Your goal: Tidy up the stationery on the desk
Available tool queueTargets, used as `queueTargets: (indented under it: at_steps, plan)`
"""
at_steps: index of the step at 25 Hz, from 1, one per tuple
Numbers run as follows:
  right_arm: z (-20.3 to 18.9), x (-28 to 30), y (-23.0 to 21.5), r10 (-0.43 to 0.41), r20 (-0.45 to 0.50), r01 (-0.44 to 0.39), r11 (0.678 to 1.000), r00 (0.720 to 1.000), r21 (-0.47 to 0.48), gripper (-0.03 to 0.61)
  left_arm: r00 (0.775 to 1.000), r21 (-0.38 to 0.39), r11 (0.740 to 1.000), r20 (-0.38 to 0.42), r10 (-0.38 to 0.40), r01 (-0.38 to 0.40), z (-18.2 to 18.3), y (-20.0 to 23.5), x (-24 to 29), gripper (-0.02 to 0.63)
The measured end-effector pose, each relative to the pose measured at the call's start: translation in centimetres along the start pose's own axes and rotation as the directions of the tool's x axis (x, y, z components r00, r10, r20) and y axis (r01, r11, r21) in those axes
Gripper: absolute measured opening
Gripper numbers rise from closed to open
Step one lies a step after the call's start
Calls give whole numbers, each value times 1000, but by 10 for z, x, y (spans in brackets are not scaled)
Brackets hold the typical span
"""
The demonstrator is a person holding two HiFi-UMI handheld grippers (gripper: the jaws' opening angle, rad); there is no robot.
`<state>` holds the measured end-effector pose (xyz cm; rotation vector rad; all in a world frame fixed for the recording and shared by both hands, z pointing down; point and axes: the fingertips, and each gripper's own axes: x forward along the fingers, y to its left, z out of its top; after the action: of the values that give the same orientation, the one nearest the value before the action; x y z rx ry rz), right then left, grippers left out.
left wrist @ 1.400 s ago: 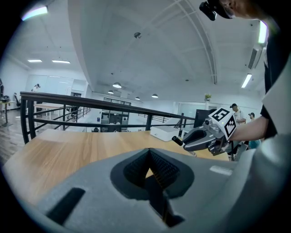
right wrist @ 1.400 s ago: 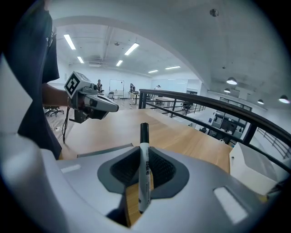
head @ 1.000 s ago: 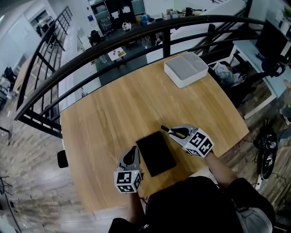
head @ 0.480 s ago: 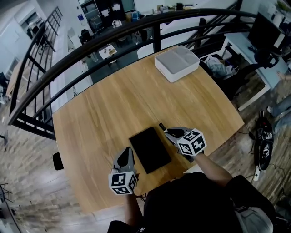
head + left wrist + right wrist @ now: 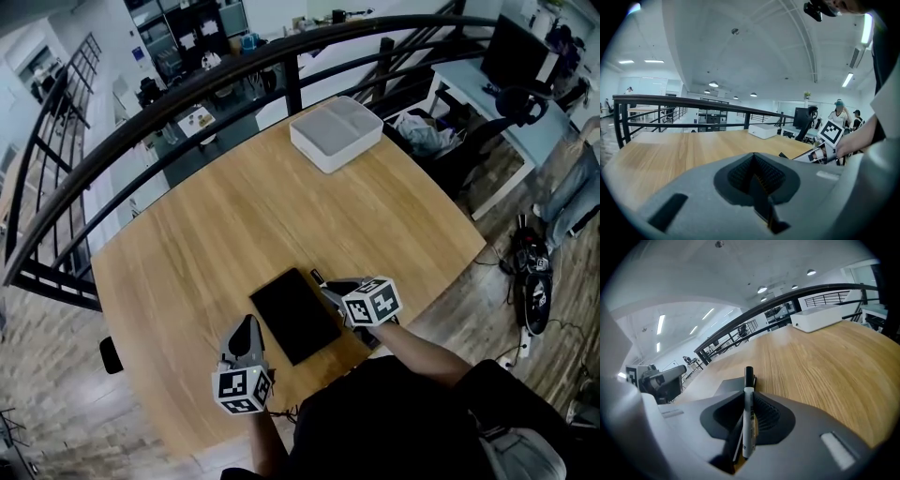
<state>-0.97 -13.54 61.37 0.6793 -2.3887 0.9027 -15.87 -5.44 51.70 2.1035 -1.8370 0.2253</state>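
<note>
A marker with a white body and black cap (image 5: 748, 404) stands gripped between the jaws of my right gripper (image 5: 748, 420). In the head view the right gripper (image 5: 330, 288) is low over the desk at the right edge of a flat black pad (image 5: 293, 314), and the marker's cap (image 5: 317, 277) pokes out ahead. My left gripper (image 5: 246, 330) hovers at the pad's near left corner, shut with nothing in it (image 5: 757, 180). A white lidded box (image 5: 336, 133) sits at the far edge of the wooden desk (image 5: 216, 225).
A black railing (image 5: 187, 103) curves round the desk's far side, with a drop behind it. Cables and gear lie on the floor at right (image 5: 534, 281). The left gripper view catches the right gripper (image 5: 820, 152) and the white box (image 5: 764, 131).
My right gripper has sunk toward the desk and rolled, so its marker cube now faces up, still holding the marker. The left gripper has stayed beside the pad.
</note>
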Motion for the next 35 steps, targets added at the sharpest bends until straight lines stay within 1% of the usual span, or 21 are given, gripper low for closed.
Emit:
queueTargets:
  at_steps: [7, 13, 20, 26, 35]
  plan:
    - [-10, 3, -6, -23, -9, 24, 998, 1000, 63, 75, 1000, -5, 1000, -9, -10, 10, -5, 1, -1, 0]
    - [-15, 8, -11, -36, -26, 38, 995, 999, 94, 75, 1000, -4, 1000, -13, -20, 20, -7, 1, 1, 0]
    - [-21, 15, -10, -57, -61, 61, 996, 997, 66, 77, 1000, -2, 1000, -16, -23, 23, -10, 3, 3, -2]
    - [-23, 26, -9, -77, -93, 85, 993, 993, 82, 78, 1000, -4, 1000, -20, -14, 14, -11, 10, 0, 0]
    - [-27, 32, -11, -65, -105, 75, 993, 992, 93, 82, 1000, -11, 1000, -20, -5, 5, -12, 14, 1, 0]
